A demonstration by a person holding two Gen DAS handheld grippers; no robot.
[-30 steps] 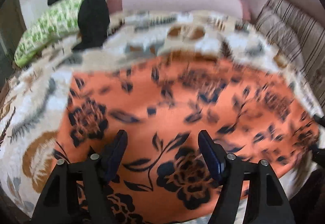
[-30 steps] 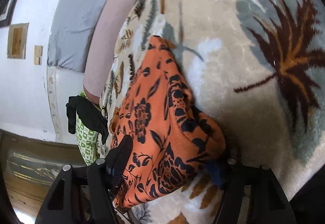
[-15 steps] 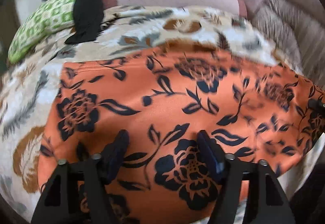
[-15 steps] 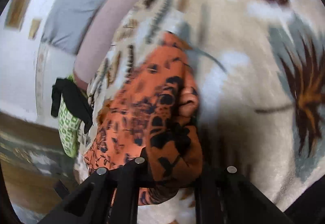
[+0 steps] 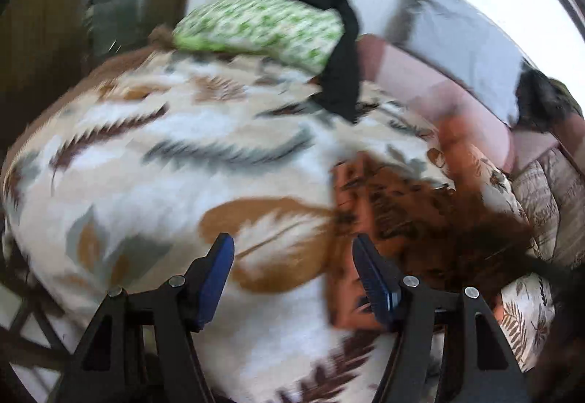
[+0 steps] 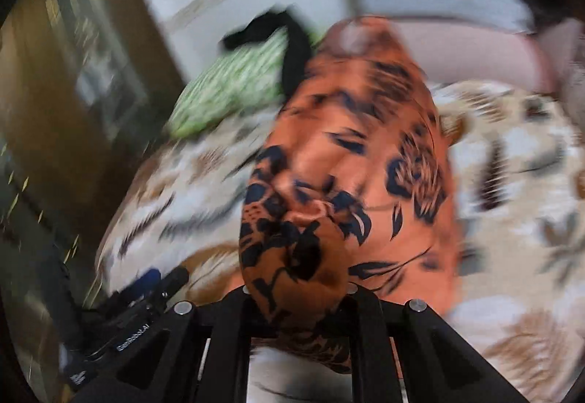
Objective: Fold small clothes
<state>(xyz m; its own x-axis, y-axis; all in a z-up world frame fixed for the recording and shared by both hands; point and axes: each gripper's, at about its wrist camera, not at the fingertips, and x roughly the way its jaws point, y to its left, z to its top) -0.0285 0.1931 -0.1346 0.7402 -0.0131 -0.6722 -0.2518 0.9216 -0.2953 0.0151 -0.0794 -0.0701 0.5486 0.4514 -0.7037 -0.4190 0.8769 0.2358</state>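
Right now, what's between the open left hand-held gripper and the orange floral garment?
In the left wrist view, only leaf-print blanket lies between the left hand-held gripper and the orange floral garment. Its right finger overlaps the blurred garment edge; contact unclear.

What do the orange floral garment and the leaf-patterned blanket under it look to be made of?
Orange floral garment: thin, smooth woven cloth, slight sheen, bunching in soft folds in the right hand-held gripper; likely satin-like synthetic. Leaf-patterned blanket: thick, matte fleece or plush, judging by its fuzzy look, though motion blur leaves that uncertain.
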